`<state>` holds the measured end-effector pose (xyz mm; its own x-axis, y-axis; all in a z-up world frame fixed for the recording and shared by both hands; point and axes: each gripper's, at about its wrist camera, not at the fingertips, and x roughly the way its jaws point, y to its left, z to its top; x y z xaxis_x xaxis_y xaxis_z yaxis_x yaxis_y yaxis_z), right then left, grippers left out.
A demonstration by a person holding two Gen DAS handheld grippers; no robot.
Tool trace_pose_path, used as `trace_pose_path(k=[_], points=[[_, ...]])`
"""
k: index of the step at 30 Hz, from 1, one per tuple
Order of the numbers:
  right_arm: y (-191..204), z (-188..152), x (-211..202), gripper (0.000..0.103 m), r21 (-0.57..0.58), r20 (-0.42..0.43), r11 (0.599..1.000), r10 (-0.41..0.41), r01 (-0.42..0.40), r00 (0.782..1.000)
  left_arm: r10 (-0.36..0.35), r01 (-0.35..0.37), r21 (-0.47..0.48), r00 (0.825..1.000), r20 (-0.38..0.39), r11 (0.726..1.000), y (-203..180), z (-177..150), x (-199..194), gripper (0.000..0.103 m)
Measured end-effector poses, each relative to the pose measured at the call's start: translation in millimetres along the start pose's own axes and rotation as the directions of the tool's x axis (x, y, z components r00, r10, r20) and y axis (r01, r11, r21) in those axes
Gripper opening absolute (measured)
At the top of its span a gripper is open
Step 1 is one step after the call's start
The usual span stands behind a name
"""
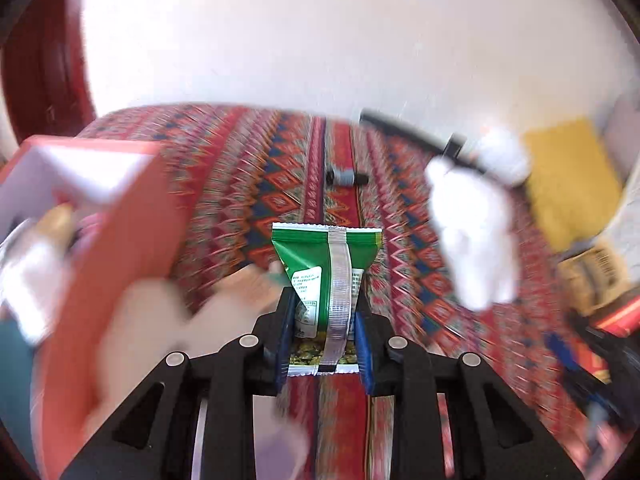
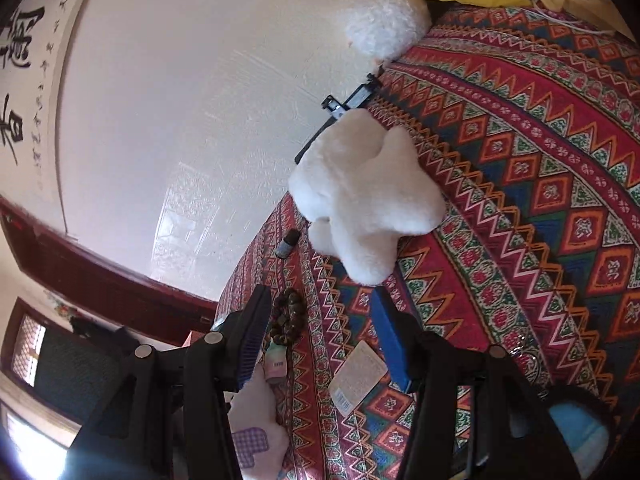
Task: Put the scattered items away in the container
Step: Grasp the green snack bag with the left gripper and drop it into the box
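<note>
My left gripper (image 1: 325,340) is shut on a green snack packet (image 1: 326,264) with a silver seam, held above the patterned cloth. A red box (image 1: 120,216) with a white inside stands at the left, blurred, with several items in it. My right gripper (image 2: 320,336) is open and empty above the cloth. A white plush toy (image 2: 364,196) lies just beyond its fingertips and also shows in the left wrist view (image 1: 472,224). A brown bead bracelet (image 2: 286,312), a small pastel bottle (image 2: 276,362) and a flat card (image 2: 358,378) lie between the right fingers.
A small dark bottle (image 1: 345,177) lies mid-cloth, also in the right view (image 2: 287,243). A black rod-like tool (image 2: 344,106) lies at the far edge by a white fluffy ball (image 2: 384,20). A yellow cloth (image 1: 568,184) and cartons sit right. A pale plush with purple check (image 2: 256,432) lies near.
</note>
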<state>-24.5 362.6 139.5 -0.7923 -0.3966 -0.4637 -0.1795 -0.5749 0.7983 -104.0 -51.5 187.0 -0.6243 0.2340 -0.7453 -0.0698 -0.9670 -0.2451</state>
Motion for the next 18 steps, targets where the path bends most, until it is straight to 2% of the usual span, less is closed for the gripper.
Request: trace_pose_path(k=[2, 3, 6, 7, 9, 10, 13, 15, 16, 18], points=[[5.0, -5.8, 9.4, 0.05, -0.016, -0.028, 1.0, 0.007, -0.007, 1.0, 0.047, -0.045, -0.029, 0.994, 0.095, 0.999, 28.6, -8.8, -46.9, 0.023], [8.9, -11.4, 15.4, 0.049, -0.025, -0.051, 1.0, 0.014, -0.016, 0.999, 0.089, -0.084, -0.042, 0.986, 0.141, 0.996, 44.5, -11.8, -66.9, 0.023], [21.9, -32.0, 34.1, 0.047, -0.048, -0.137, 0.997, 0.047, -0.054, 0.989, 0.202, -0.178, -0.114, 0.946, 0.254, 0.977, 96.4, -19.8, -107.6, 0.023], [27.8, -40.8, 44.1, 0.047, -0.058, -0.173, 0.996, 0.051, -0.062, 0.984, 0.231, -0.197, -0.151, 0.937, 0.261, 0.969, 113.3, -20.0, -114.5, 0.023], [39.5, -52.4, 64.4, 0.045, -0.088, -0.216, 0.995, 0.032, -0.052, 0.976, 0.238, -0.181, -0.227, 0.937, 0.254, 0.957, 147.7, -15.7, -122.4, 0.023], [46.8, -56.7, 77.4, 0.045, -0.108, -0.229, 0.994, 0.009, -0.034, 0.973, 0.227, -0.162, -0.251, 0.939, 0.258, 0.954, 161.2, -13.7, -125.2, 0.024], [74.9, -63.6, 127.0, 0.043, -0.196, -0.26, 0.98, -0.065, 0.014, 0.964, 0.246, -0.167, -0.307, 0.939, 0.24, 0.937, 190.8, -11.1, -130.4, 0.024], [90.5, -62.6, 165.8, 0.04, -0.259, -0.255, 0.961, -0.161, 0.093, 0.954, 0.233, -0.145, -0.344, 0.945, 0.23, 0.928, 210.1, -14.0, -136.9, 0.024], [94.9, -61.2, 184.0, 0.04, -0.282, -0.251, 0.949, -0.211, 0.138, 0.945, 0.232, -0.14, -0.357, 0.945, 0.229, 0.924, 217.7, -14.8, -138.8, 0.024], [95.7, -58.9, 220.9, 0.038, -0.316, -0.248, 0.918, -0.325, 0.241, 0.913, 0.24, -0.139, -0.385, 0.944, 0.227, 0.912, 233.6, -15.0, -142.8, 0.024]])
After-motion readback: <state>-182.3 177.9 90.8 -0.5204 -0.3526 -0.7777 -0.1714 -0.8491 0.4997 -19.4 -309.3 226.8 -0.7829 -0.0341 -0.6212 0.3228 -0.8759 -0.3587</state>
